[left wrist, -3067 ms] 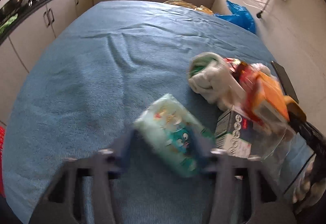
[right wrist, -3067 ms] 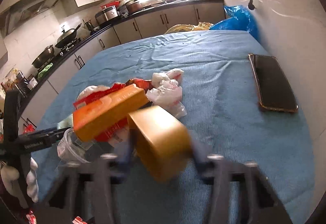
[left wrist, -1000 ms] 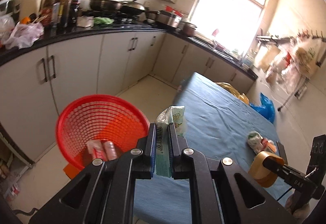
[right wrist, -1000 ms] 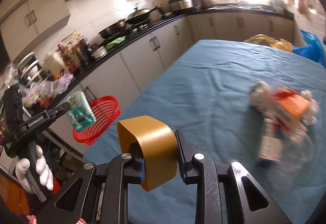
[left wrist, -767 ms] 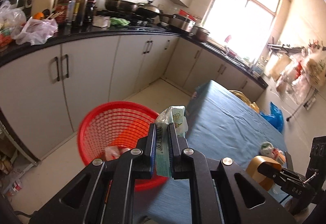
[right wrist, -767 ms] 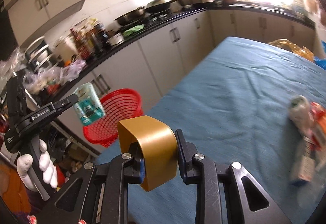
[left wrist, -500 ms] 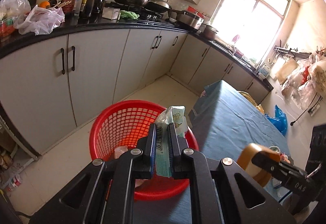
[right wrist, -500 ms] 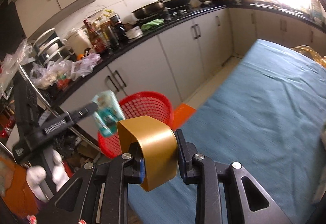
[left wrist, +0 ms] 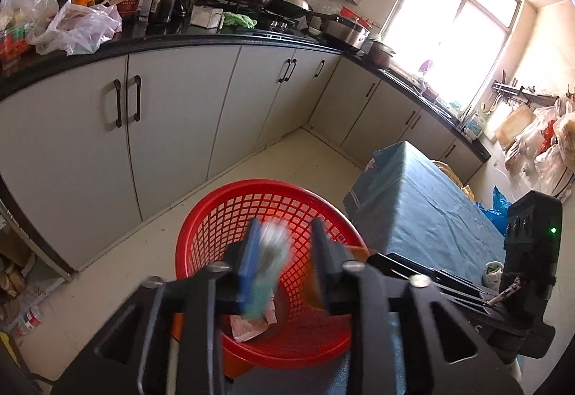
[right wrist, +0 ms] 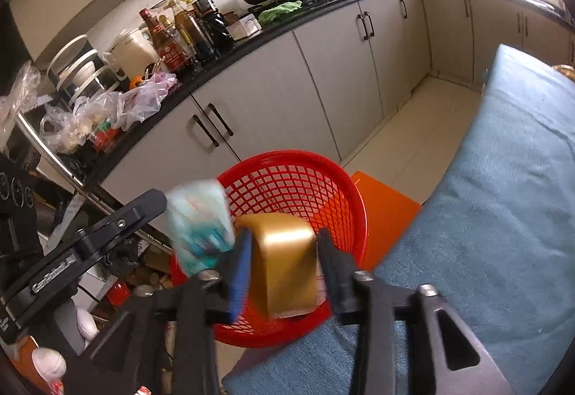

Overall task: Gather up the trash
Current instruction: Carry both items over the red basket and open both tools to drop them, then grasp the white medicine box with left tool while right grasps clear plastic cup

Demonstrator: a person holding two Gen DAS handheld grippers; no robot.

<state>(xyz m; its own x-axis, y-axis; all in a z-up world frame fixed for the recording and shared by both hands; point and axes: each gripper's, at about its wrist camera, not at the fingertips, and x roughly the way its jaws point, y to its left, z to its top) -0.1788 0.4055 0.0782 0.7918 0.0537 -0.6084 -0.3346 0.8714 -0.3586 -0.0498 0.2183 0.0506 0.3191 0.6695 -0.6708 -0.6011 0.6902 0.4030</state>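
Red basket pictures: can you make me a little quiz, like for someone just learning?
1. True or false: the red basket is empty.
2. What sits between the right gripper's jaws? A gold tape roll; B bottle; C phone.
3. Fill in: the left gripper's green packet is over the ___.
Key: 1 false, paper scraps lie inside; 2 A; 3 basket. Both grippers' jaws have just been opening.

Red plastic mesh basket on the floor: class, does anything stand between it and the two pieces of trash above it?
Nothing visible does. The blurred pale green packet and the gold cardboard sleeve sit between jaws that have just been opening, directly over the red plastic mesh basket, whose open mouth holds only crumpled paper.
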